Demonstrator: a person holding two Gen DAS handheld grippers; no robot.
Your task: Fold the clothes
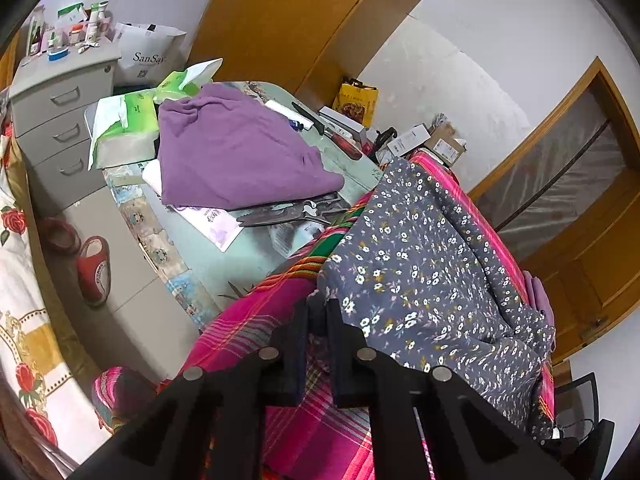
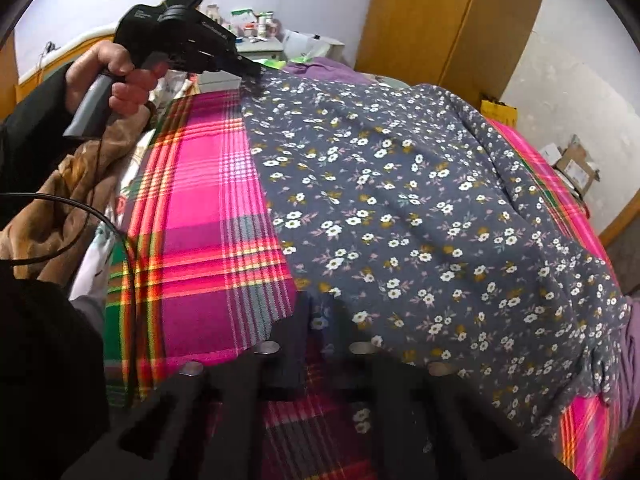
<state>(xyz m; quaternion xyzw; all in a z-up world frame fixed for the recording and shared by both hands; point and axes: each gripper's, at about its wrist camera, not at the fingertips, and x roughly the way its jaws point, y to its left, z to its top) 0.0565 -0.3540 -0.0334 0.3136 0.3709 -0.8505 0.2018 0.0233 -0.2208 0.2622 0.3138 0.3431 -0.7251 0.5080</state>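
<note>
Pinching floral garment edge w/ both claws, left & right.

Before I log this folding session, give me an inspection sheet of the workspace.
Surface: pink plaid cloth covers the work surface.
Job's things: grey floral garment spread on it; purple garment on the side table.
Clutter: tissue packs, scissors, boxes.
Grippers: left hand-held gripper and right hand-held gripper each shut on the floral garment's edge.
Cables: black cable beside the person's sleeve.
Surroundings: drawer unit, wooden wardrobe, red shoe on floor.
</note>
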